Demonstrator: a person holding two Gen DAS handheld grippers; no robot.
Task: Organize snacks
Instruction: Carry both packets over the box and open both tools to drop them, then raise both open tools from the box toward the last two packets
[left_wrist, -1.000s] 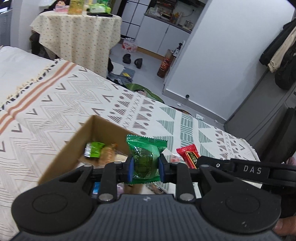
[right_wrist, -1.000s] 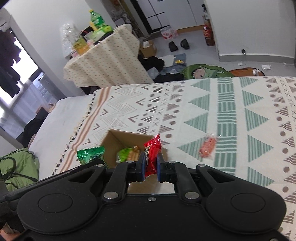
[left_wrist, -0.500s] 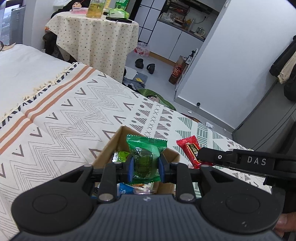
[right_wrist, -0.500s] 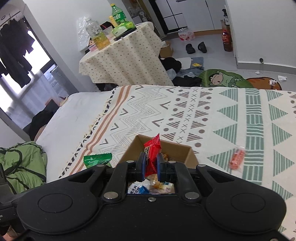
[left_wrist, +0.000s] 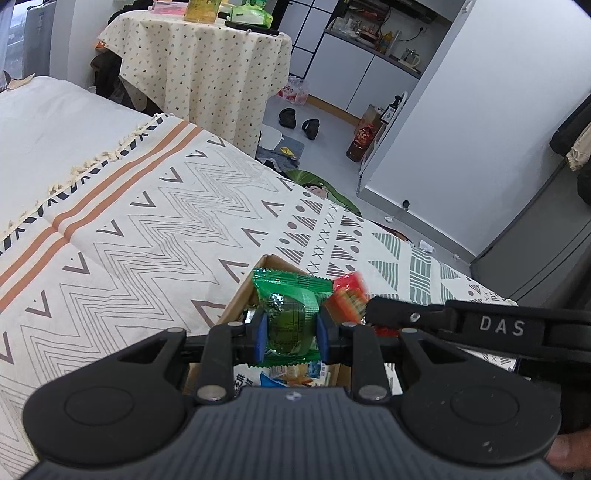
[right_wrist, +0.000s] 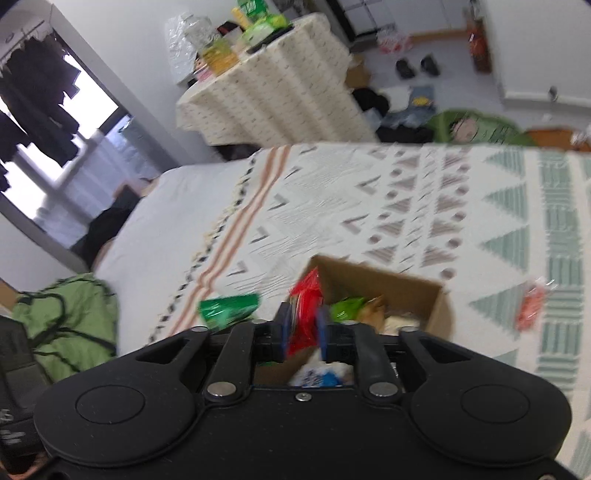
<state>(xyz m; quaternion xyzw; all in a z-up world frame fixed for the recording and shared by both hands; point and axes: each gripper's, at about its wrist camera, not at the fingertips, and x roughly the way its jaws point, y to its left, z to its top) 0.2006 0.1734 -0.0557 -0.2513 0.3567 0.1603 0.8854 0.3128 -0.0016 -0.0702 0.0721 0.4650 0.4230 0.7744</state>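
Note:
My left gripper (left_wrist: 290, 338) is shut on a green snack packet (left_wrist: 290, 314), held over the near end of an open cardboard box (left_wrist: 242, 293) on the bed. To its right hangs the red snack packet (left_wrist: 349, 295) in the other gripper. In the right wrist view my right gripper (right_wrist: 303, 334) is shut on that red packet (right_wrist: 304, 317) above the box (right_wrist: 406, 291), which holds several snacks. The green packet (right_wrist: 229, 308) shows to the left. A loose orange-red packet (right_wrist: 530, 308) lies on the blanket at the right.
The box stands on a patterned blanket (left_wrist: 147, 221) over a bed. Beyond the bed is a round table with a dotted cloth (left_wrist: 207, 62), shoes and clutter on the floor. A green garment (right_wrist: 66, 321) lies at the left. A thumb (left_wrist: 567, 452) shows at bottom right.
Both grippers have moved forward over the box with their packets still held; the box now sits closer under the fingers. The right wrist view is blurred from motion.

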